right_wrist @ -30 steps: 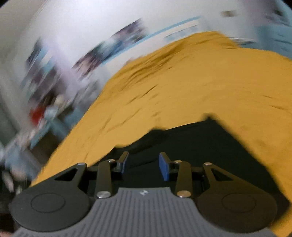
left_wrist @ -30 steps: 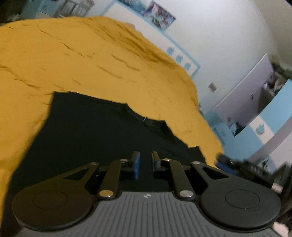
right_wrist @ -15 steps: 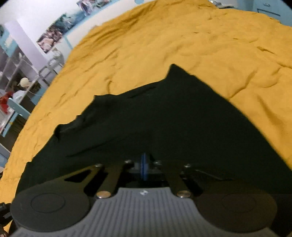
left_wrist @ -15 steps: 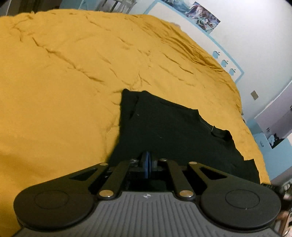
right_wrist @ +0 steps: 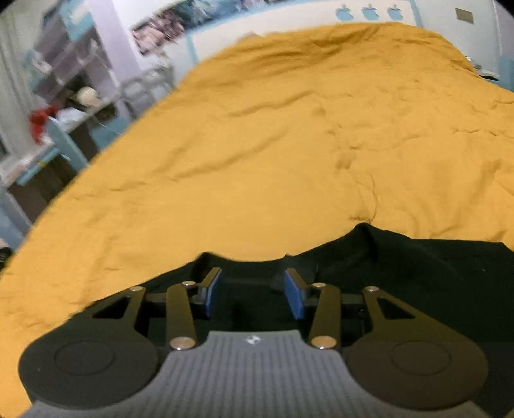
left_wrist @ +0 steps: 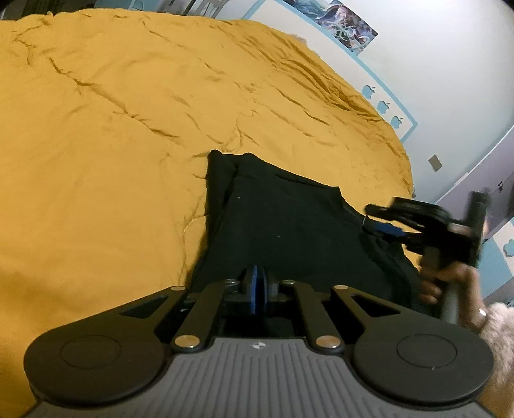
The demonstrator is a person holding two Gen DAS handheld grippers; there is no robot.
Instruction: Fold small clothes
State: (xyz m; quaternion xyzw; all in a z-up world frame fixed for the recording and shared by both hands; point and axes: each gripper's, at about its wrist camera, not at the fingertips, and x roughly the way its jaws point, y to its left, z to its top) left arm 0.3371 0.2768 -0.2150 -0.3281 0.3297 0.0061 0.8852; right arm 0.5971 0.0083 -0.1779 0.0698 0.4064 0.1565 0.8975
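A small black garment [left_wrist: 289,222] lies on a mustard-yellow bedspread [left_wrist: 112,128], with its left part folded over. My left gripper [left_wrist: 255,291] is shut at the garment's near edge; whether it pinches cloth is hidden by its own fingers. My right gripper [right_wrist: 253,292] is open over the garment's far edge [right_wrist: 401,270], its blue pads [right_wrist: 294,295] apart, nothing between them. The right gripper also shows in the left wrist view [left_wrist: 385,228], at the garment's right side near the collar, held by a hand.
The yellow bedspread [right_wrist: 289,144] fills most of both views. A cluttered shelf and desk [right_wrist: 57,106] stand beyond the bed's left edge in the right wrist view. A white wall with posters [left_wrist: 347,22] lies behind the bed.
My right gripper was shut half a second ago and is now open, moved toward the garment's far edge. My left gripper closed a second ago and stays shut. The garment's left part now lies folded over.
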